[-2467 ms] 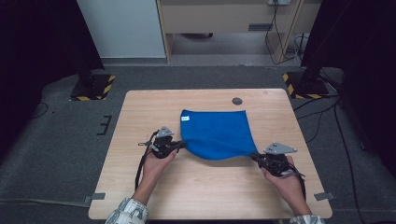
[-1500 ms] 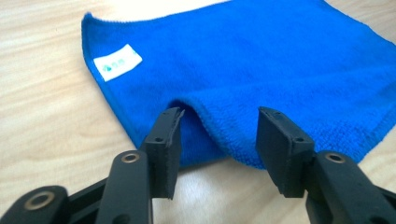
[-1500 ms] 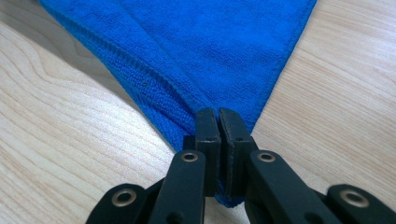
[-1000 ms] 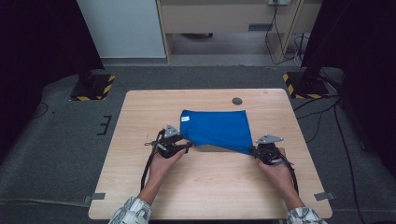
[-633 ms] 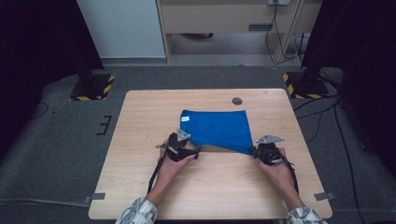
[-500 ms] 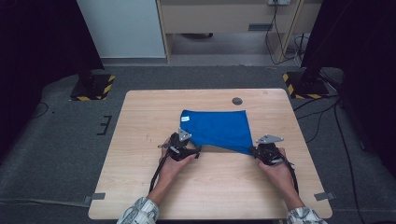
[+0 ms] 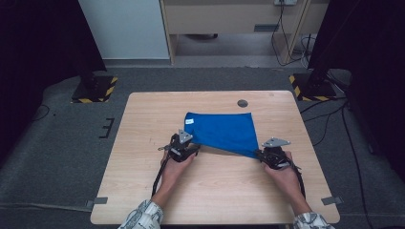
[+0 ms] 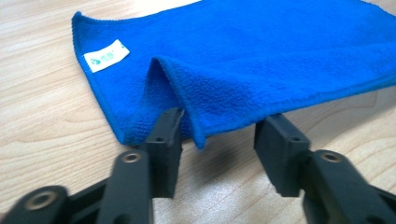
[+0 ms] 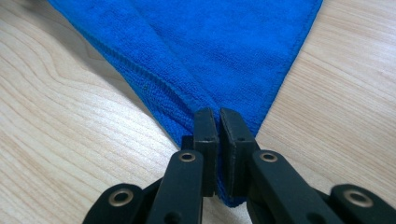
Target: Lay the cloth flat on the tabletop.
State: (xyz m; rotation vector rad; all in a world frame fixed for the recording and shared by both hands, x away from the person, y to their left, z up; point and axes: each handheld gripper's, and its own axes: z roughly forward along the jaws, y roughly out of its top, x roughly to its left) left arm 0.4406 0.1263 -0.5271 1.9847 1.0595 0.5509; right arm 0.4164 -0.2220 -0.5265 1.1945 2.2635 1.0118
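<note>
Released since a moment ago, the blue terry cloth (image 8: 261, 56) sags between the open left gripper (image 8: 219, 140); the right gripper (image 9: 218, 140) pinches its corner, hiding the tip.

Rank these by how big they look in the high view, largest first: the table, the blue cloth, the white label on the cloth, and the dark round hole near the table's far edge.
1. Table
2. Blue cloth
3. Dark round hole and white label: both tiny and too alike to rank.

A small dark round disc (image 7: 242, 103) is seen on the wooden table (image 7: 143, 124), and yellow-black striped stand bases (image 7: 94, 89) are set on the floor beyond the table's far corners.
</note>
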